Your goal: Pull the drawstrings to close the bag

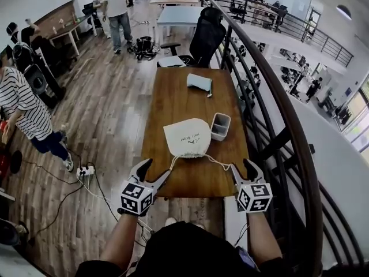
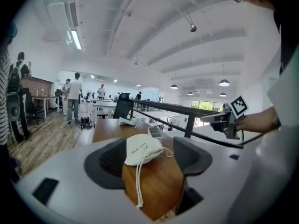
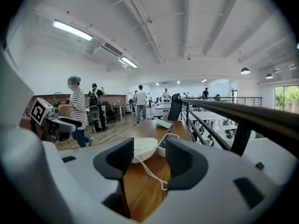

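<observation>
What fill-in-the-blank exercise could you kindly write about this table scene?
The white bag lies on a table made of ___. In the head view, the grey container stands to the bag's ___. The left gripper and right gripper both have jaws that are ___. The drawstrings lie loose, held by ___ gripper.
Missing: wood; right; open; neither.

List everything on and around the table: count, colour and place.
table: one, brown wood, beside the railing
drawstring bag: one, white, table's near half
drawstrings: two, white, trailing from bag toward near edge
container: one, grey, right of the bag
cloth: one, pale teal, table's far end
office chair: one, black, beyond the far end
railing: one, black, along table's right side
power strip: one, white, floor at left
left tongs: one, black-tipped, open, near edge left
right tongs: one, black-tipped, open, near edge right
</observation>
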Demonstrator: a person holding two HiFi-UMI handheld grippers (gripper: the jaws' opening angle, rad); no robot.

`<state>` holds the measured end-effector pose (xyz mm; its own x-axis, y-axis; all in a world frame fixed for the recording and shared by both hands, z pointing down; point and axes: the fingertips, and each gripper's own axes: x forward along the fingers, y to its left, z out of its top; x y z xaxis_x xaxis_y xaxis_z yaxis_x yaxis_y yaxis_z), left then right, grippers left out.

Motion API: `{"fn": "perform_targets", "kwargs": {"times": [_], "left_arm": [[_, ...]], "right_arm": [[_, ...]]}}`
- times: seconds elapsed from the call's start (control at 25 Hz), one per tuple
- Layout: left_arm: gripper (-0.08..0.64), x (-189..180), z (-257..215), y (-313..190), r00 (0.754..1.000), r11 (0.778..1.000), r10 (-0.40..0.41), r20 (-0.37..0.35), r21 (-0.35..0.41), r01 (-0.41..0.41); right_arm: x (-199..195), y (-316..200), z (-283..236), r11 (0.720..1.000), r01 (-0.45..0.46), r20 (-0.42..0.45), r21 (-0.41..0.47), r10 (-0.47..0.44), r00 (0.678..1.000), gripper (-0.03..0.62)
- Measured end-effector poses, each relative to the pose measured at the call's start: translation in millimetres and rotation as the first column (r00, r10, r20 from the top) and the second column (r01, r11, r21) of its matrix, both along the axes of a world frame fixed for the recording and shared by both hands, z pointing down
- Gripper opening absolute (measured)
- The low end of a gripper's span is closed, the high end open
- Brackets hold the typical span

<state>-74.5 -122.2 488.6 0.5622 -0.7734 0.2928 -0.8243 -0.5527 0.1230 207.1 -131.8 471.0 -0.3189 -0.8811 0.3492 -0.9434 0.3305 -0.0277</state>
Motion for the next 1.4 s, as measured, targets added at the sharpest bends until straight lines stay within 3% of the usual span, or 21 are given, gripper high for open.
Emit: {"fn": "perform_targets", "kwargs": {"times": [0.08,0.32,0.48,0.6,0.92,1.4], "left_arm": [[0.303,5,-12,0,1.000,0.999,-0.017,-0.008,0.027,0.017],[0.137,1,-43,9,0.993,0.988,-0.093,-0.075,0.115,0.101],[0.057,-7,-62,17,0.986,0.975,-0.130,-0.109,0.167,0.147],[0.049,-5,-66,18,0.986,0.974,-0.124,-0.107,0.178,0.142],[0.037,1,-71,17,0.983,0.973,-0.129,-0.129,0.173,0.150],[0.031,6,-75,3,0.982,0.969,-0.114,-0.150,0.199,0.143]], "right_arm": [[1,3,-11,1.000,0.022,0.010,0.021,-0.022,1.000,0.196],[-3,20,-34,0.993,0.084,0.067,0.080,-0.090,0.994,0.146],[1,21,-52,0.984,0.047,0.098,0.175,-0.065,0.993,-0.005],[1,23,-65,0.970,0.042,0.118,0.239,-0.071,0.990,-0.008],[3,27,-83,0.953,0.031,0.134,0.303,-0.075,0.988,-0.009],[10,21,-78,0.955,0.034,0.130,0.296,-0.075,0.989,-0.009]]}}
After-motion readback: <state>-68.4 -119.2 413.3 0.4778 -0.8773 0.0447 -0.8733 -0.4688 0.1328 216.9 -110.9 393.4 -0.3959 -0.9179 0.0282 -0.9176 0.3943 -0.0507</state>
